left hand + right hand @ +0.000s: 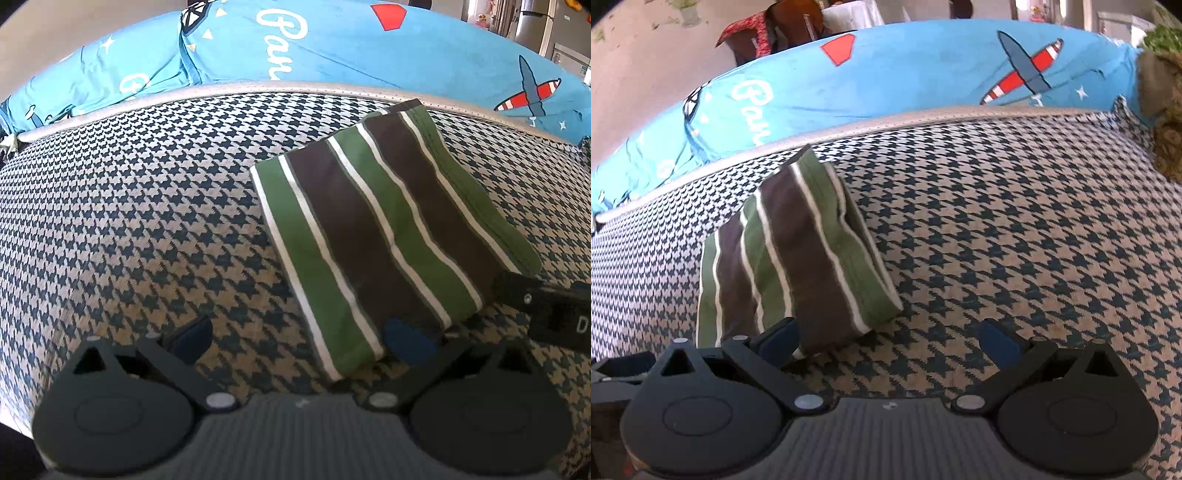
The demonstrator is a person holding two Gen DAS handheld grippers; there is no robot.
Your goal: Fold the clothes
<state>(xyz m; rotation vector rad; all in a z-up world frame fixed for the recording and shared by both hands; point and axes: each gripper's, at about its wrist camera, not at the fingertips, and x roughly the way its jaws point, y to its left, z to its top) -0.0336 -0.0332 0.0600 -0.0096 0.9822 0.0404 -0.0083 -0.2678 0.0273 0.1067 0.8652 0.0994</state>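
houndstooth surface [1015, 229] lies bare around folded striped garment [373, 236], both grippers spread.

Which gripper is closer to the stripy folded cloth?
Both are almost touching it. The left gripper has its right finger at the stripy cloth's near corner. The right gripper has its left finger at the cloth's near edge. Both are open; too close to call.

Blue cushion [332, 55] lettering cut off

Ahead of your left hand-held gripper [297, 341]: striped garment [376, 229], soft matt knit cloth. Under it: houndstooth cover [129, 221], coarse woven fabric. Beyond: blue printed bedding [351, 48], smooth cloth. Gripper bodies: matt plastic.
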